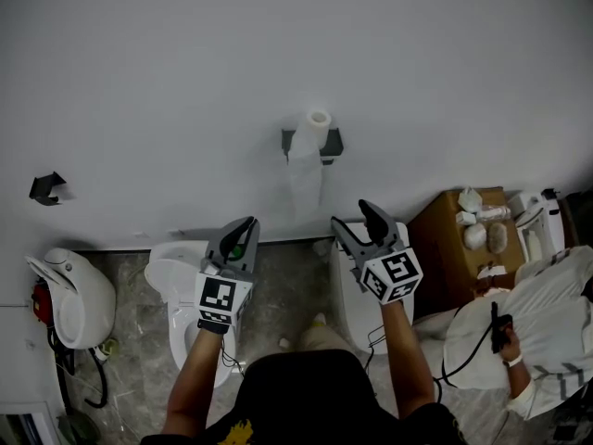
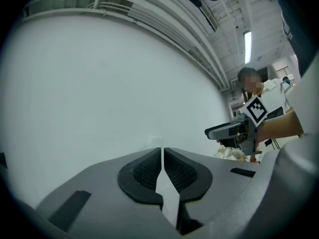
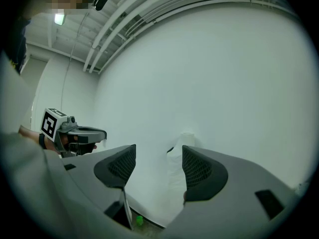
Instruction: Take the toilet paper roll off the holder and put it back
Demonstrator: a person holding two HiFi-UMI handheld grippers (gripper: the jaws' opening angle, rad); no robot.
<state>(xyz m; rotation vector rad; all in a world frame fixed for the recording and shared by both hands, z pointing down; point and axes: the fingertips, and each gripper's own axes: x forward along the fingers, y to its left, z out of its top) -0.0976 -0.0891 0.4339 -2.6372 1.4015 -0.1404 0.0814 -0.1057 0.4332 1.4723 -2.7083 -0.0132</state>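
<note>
roll on the holder, both claws short of it
the toilet paper roll (image 1: 318,120) sits on its wall holder (image 1: 332,145), a tail of paper hanging down. the left claw (image 1: 243,232) is pressed together on nothing; the right claw (image 1: 363,225) is spread, empty, aimed at the roll. removal and return both seem left to do.

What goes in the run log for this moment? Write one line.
phase: pre-grasp | left gripper: shut, empty | right gripper: open, empty | toilet paper roll: on holder, untouched
</note>
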